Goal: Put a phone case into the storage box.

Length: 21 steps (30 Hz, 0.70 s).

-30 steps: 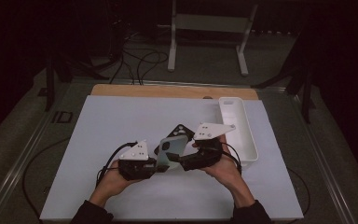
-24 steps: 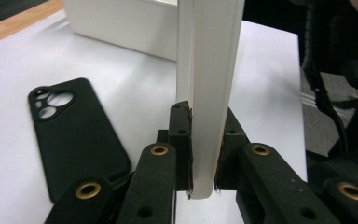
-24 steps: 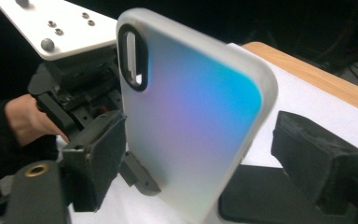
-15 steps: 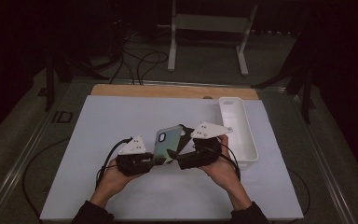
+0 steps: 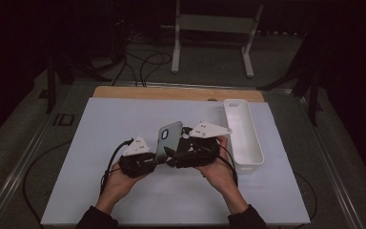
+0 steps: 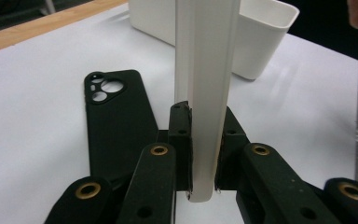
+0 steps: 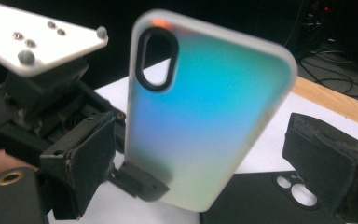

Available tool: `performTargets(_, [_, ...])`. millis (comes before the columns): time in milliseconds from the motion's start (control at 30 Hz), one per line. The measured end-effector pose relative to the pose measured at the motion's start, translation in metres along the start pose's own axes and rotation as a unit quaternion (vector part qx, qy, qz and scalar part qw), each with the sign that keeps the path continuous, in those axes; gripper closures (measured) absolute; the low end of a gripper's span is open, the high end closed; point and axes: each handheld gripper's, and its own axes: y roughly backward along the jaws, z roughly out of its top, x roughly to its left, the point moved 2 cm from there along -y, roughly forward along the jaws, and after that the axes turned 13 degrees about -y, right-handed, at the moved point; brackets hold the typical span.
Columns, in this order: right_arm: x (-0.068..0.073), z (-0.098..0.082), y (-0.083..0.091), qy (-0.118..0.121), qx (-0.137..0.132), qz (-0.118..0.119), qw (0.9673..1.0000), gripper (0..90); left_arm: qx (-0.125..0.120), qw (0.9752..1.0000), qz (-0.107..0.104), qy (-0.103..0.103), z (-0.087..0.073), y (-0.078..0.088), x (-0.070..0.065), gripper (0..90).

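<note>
An iridescent blue-green phone case (image 5: 168, 138) with a frosted rim stands upright above the table. My left gripper (image 5: 160, 159) is shut on its lower edge. In the left gripper view the case (image 6: 205, 84) shows edge on, clamped between the two black jaws of my left gripper (image 6: 204, 140). My right gripper (image 5: 172, 155) is open just to its right. In the right gripper view the case (image 7: 205, 126) stands between the wide-apart pads (image 7: 86, 163), touching neither. A black phone case (image 6: 114, 116) lies flat on the white table under the grippers, its camera cutout (image 7: 298, 189) visible.
A long white bin (image 5: 240, 136) stands at the right of the white table top (image 5: 100, 124), close behind the grippers (image 6: 256, 37). A wooden strip (image 5: 171, 93) runs along the table's far edge. Cables and a white stand lie on the dark floor beyond.
The iridescent case has swung from a tilt toward the right to upright in my left gripper. Both hands have shifted slightly back and to the left.
</note>
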Motion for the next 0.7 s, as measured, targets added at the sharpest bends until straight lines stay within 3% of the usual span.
performTargets(200, [0.001, 0.004, -0.006, -0.034, -0.015, -0.005, 0.9993, 13.5, 0.009, 0.9999, 0.004, -0.004, 0.001, -0.004, -0.003, 81.0])
performTargets(300, [0.003, 0.005, -0.008, -0.030, -0.018, -0.019, 0.9992, 14.7, 0.007, 1.0000, 0.003, -0.005, 0.001, -0.007, -0.005, 81.0])
performTargets(467, [0.003, 0.007, -0.012, -0.055, -0.028, -0.020, 0.9979, 15.3, 0.006, 1.0000, 0.003, -0.001, 0.001, -0.009, -0.006, 81.0])
performTargets(700, [0.004, 0.007, -0.013, -0.058, -0.036, -0.024, 0.9973, 14.0, 0.001, 1.0000, -0.001, 0.001, 0.003, -0.011, -0.010, 81.1])
